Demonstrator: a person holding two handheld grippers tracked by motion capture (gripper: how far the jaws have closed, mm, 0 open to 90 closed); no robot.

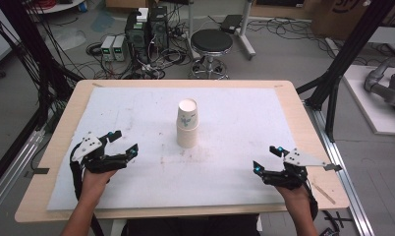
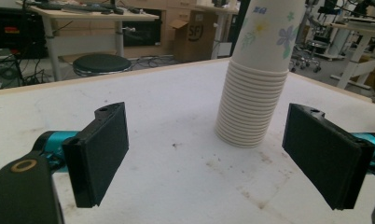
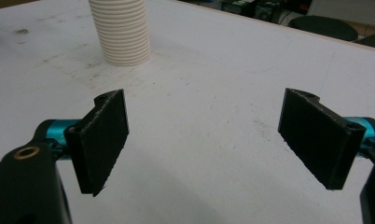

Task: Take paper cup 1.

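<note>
1. Paper cup stack [image 1: 187, 124] is the thing the work turns on, though the biggest thing in sight is the table [image 1: 58, 147], a pale wooden top with a white foam mat [image 1: 235, 147] over most of it. The mat is scuffed and stained, mostly in front of the stack.

2. The stack stands upright near the middle of the mat, a little toward the far edge, nested mouth down so that the ribbed rims pile up at its foot. In the left gripper view [image 2: 255, 74] the top cup carries a flower print, and nothing touches the pile.

3. The left gripper [image 1: 121, 142] rests low over the near-left part of the mat, held in the person's left hand [image 1: 95, 182]. Its jaws stand wide apart with bare mat between them and hold nothing; the stack sits ahead and slightly to one side of its line, well apart.

4. The right gripper [image 1: 268, 158] sits at the near-right, in the right hand [image 1: 294, 194]. Its jaws too are spread wide and empty. In the right gripper view the foot of the stack [image 3: 121, 32] lies far up and to the left, well away.

5. As I judge it, the work has not begun: no cup is separated, no gripper is near contact. The approach, the grasp and any lifting of cups off the pile all remain.
</note>
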